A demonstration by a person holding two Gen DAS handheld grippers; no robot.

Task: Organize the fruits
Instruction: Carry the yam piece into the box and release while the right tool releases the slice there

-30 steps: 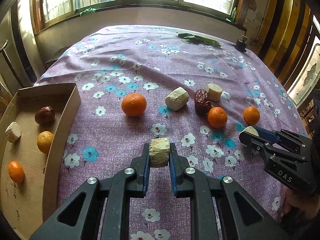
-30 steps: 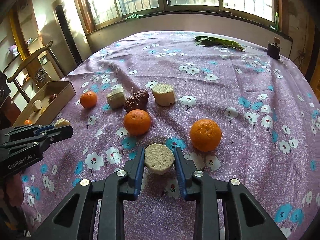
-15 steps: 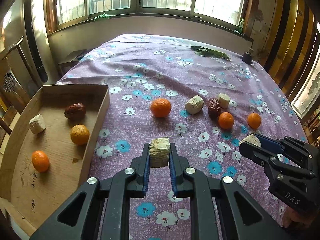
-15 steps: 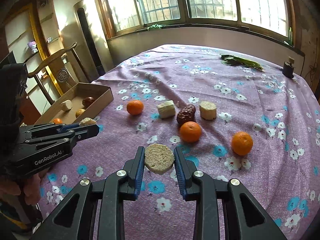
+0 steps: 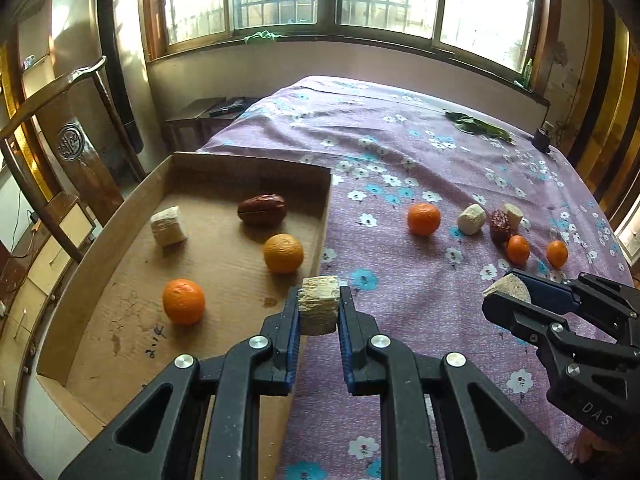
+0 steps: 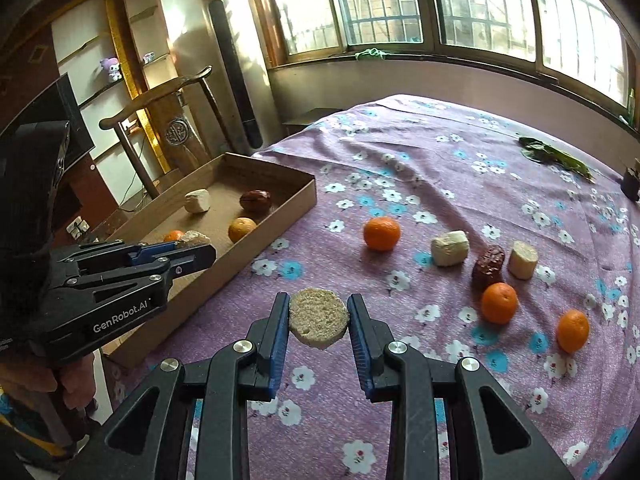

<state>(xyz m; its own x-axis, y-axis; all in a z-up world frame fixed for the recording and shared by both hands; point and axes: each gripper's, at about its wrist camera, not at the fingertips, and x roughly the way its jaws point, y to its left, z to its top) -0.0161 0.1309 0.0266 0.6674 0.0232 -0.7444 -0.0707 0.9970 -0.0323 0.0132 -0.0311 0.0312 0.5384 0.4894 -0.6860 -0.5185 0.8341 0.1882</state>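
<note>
Two pale chunks are held, one per gripper. Left gripper (image 5: 319, 312), low centre of the left wrist view, is closed onto a ribbed chunk (image 5: 319, 304), which is seen over the right wall of the box (image 5: 248, 170). Right gripper (image 6: 318, 322), low centre of the right wrist view, is clamped on a round chunk (image 6: 318, 317) above the cloth (image 6: 400, 168), just right of the box. Four pieces are seen in the box, at left: a pale block (image 5: 168, 226), a date (image 5: 262, 209) and two oranges (image 5: 283, 253) (image 5: 183, 301). On the cloth, at right, six are left loose: three oranges (image 6: 381, 233) (image 6: 499, 303) (image 6: 573, 330), two pale pieces (image 6: 450, 248) (image 6: 523, 259), and a second date (image 6: 488, 266) between them.
</note>
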